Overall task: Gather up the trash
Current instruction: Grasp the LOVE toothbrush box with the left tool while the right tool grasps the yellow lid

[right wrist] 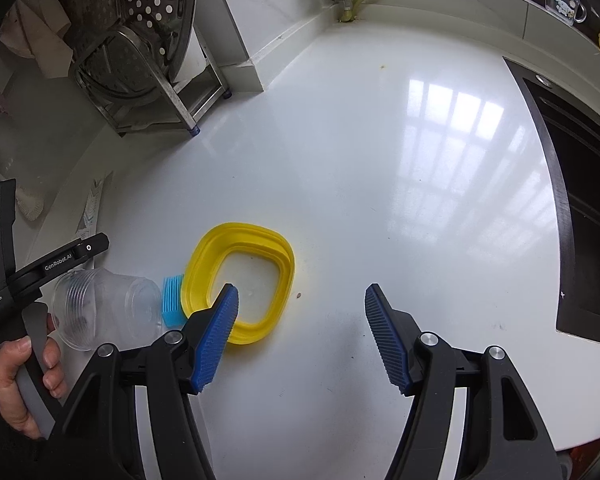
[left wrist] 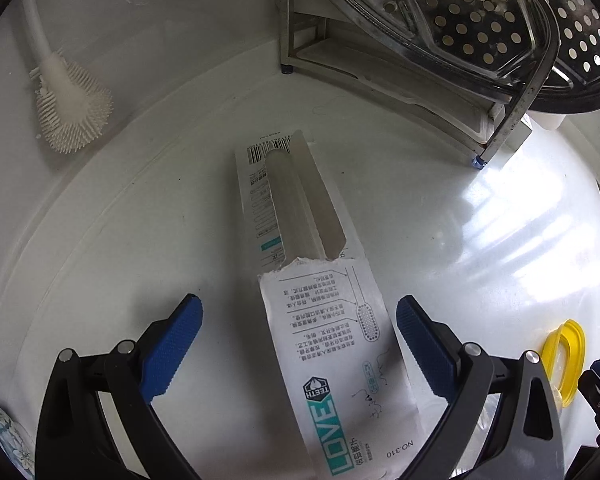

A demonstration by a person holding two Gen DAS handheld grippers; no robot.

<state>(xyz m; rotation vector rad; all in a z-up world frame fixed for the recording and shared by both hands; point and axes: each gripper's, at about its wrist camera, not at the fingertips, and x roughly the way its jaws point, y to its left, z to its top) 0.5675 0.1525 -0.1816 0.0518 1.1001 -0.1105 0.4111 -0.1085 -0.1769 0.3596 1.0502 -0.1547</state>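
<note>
**Both claws spread above the white table, trash lying under them**

In the left wrist view, a white silicone brush [left wrist: 74,110] lay at the far left, against the wall. In the middle of the white table [left wrist: 480,240] lay a torn toothbrush package [left wrist: 324,320], long and flat, with the word LOVE printed on it and a barcode at its far end. The left claw [left wrist: 299,334] hung over the near part of this package with its blue pads [left wrist: 172,346] spread wide on both sides, and they did not press on it. At the far right stood a metal rack [left wrist: 504,120] that held perforated steel trays. At the near right edge a yellow ring [left wrist: 566,360] was partly visible.

In the right wrist view, a hand [right wrist: 16,384] at the near left held the handle of the other tool. Just to its right lay a clear plastic cup [right wrist: 104,306] on its side, then a small light blue ribbed piece [right wrist: 173,300], which touched the yellow ring [right wrist: 240,280]. The right claw [right wrist: 302,306] was spread, and nothing was pinched between the fingers; the left pad [right wrist: 218,338] overlapped the near edge of the ring in the picture, but I cannot tell if it touched it. At the far right a dark sink [right wrist: 588,220] was set into the table.
</note>
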